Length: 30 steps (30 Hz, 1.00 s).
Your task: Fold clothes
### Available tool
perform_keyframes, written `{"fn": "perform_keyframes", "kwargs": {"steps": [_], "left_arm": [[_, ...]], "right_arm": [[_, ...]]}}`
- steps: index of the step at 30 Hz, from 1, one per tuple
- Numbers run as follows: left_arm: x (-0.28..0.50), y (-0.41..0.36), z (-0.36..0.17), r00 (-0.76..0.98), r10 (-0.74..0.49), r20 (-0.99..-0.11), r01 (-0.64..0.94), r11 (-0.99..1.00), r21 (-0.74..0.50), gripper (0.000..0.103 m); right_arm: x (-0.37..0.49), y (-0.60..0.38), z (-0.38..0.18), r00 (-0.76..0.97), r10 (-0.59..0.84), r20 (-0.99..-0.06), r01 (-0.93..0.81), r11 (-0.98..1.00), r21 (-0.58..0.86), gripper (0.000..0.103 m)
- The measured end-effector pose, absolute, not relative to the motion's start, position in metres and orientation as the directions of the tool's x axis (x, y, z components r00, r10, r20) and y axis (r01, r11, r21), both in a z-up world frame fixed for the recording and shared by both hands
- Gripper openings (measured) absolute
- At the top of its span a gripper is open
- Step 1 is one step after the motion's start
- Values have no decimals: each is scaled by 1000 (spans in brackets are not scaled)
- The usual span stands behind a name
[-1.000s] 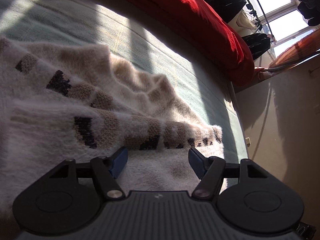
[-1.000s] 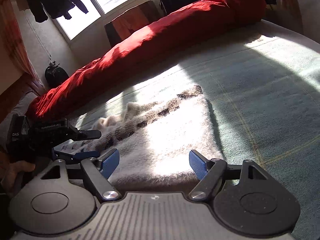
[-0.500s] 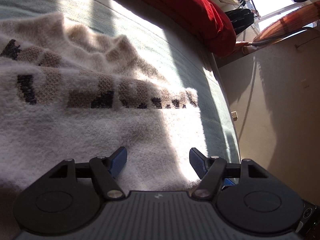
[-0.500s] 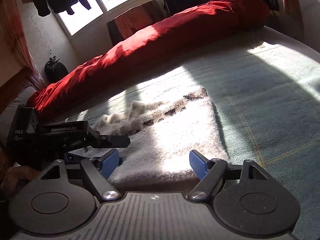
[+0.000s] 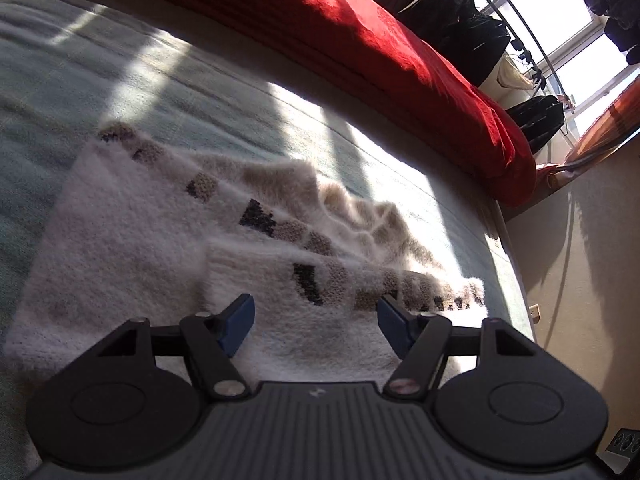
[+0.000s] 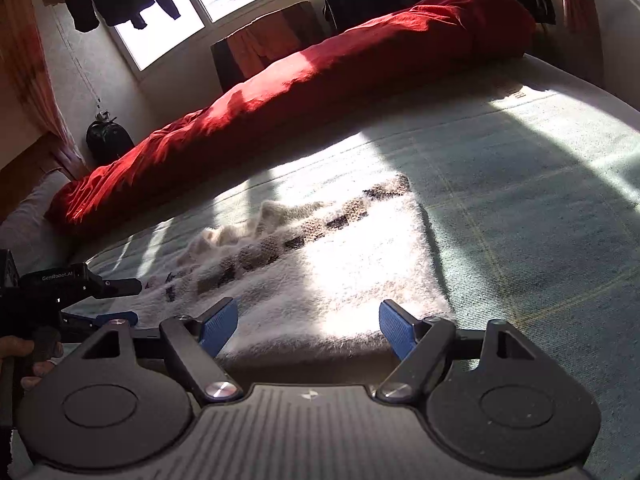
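Sweater (image 5: 132, 248) lies partly folded on the bed (image 6: 540, 208). Left gripper (image 5: 316, 322) and right gripper (image 6: 308, 326) hover spread, empty, at the sweater's near hem, the left's jaws closing slightly. Both should probably pinch that hem evenly at its 2 corners.

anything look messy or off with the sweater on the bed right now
Yes. The fuzzy white sweater lies mostly flat on the pale green bedspread, but its far edge by the patterned band is bunched into rumpled peaks instead of lying smooth. Nothing looks torn or spilled. Both grippers are open and hold nothing.
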<state>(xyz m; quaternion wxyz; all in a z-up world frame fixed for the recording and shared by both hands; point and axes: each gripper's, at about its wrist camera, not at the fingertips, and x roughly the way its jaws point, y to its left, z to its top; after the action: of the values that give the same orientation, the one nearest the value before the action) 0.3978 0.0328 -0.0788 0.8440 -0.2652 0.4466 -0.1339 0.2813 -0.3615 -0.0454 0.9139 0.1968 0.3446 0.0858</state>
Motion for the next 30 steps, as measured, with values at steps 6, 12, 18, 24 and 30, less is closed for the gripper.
{"fn": "perform_keyframes", "kwargs": {"steps": [6,12,18,24,30], "left_arm": [[408,58,-101,553,-391,-735,-93,848,-522,59],[413,42,-107,561,-392,-730,-4,880,-476,55],[417,21,-98,574,-389,-720,85,903,-420,9],[408,9,-72,637,-356,-684,188,932,-310,7],[419,19,-71,663,-345,-664,158,932,-327,8]], "right_arm": [[284,-358,-48,742,293,-603,-27,912,410,81],[288,-348,-54,728,305,-614,-41,913,405,81],[287,-342,-54,721,311,-619,-64,919,388,81],[289,-345,-55,725,297,-622,-42,920,390,81],[289,-341,-55,727,295,-620,-54,925,376,81]]}}
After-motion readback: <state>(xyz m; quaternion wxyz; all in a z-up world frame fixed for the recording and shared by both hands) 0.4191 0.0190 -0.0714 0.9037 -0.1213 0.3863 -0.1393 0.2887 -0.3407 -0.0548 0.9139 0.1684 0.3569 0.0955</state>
